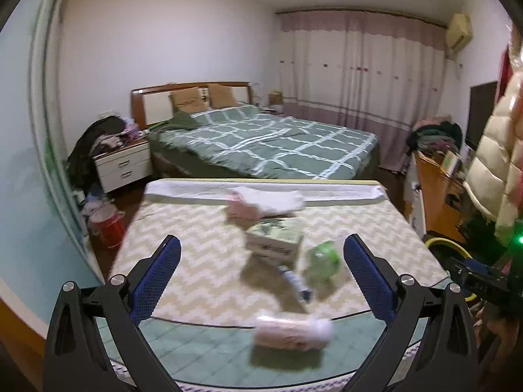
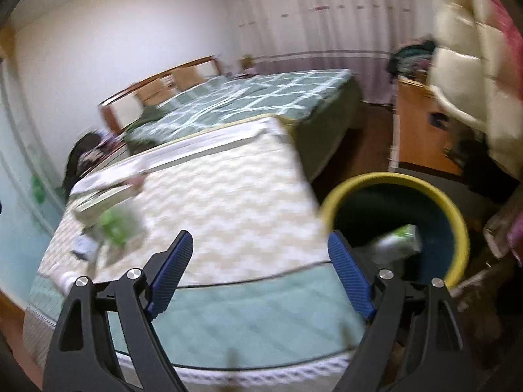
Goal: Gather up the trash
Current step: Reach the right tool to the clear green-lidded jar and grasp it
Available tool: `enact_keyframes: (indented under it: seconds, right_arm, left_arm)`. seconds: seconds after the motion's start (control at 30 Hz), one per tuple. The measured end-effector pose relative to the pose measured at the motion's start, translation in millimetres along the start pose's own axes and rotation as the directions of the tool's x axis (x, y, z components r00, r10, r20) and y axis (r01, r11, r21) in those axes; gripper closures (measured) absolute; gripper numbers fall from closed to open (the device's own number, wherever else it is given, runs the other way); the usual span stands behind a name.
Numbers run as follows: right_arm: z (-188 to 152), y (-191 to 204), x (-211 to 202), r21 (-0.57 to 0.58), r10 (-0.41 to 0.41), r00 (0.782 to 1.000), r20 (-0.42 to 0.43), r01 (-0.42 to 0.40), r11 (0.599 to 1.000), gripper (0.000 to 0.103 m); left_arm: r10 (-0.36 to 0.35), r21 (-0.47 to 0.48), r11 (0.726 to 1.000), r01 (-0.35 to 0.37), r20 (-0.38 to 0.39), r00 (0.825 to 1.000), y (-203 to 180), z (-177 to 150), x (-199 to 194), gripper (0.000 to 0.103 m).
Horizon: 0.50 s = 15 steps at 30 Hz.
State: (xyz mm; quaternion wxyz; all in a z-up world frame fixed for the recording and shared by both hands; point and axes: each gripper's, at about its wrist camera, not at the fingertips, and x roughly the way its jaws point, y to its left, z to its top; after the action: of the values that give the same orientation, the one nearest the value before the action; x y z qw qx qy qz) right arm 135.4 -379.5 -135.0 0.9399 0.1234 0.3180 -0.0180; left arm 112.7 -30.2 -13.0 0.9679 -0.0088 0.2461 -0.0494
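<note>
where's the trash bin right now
In the right wrist view the yellow-rimmed bin stands on the floor at the right, just off the zigzag mattress's near right corner, with a green-and-white wrapper already inside.

1. The left wrist view looks forward and slightly down, close over the chevron-patterned beige mattress [image 1: 202, 228], towards the green plaid bed [image 1: 278, 143].
2. The right wrist view is tilted, facing the same mattress [image 2: 228, 196] and the yellow-rimmed bin [image 2: 454, 215].
3. Both share mattress, bed, curtains.
</note>
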Motion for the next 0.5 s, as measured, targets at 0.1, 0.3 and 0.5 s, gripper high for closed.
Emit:
enact_keyframes:
  seconds: [0.1, 0.3, 0.5]
  right_arm:
    - [5.1, 36.6, 14.6, -0.062, 0.066, 0.997, -0.026, -0.068, 0.996, 0.023]
    - [15.9, 100.3, 47.5, -0.172, 0.18, 0.979, -0.097, -0.195, 0.966, 0.023]
    - [24.9, 138.9, 90.3, -0.219, 0.228, 0.954, -0.196, -0.27, 0.938, 0.022]
  left_arm:
    - [0.019, -0.018, 1.0, -0.019, 0.008, 1.0, 20.5, -5.5, -4.4, 0.005]
    - [0.003, -0.033, 0.999, -0.003, 0.001, 1.0, 30.2, -9.9, -3.3, 0.005]
    - [-0.015, -0.045, 0.999, 0.014, -0.02, 1.0, 30.6, -14.6, 7.7, 0.005]
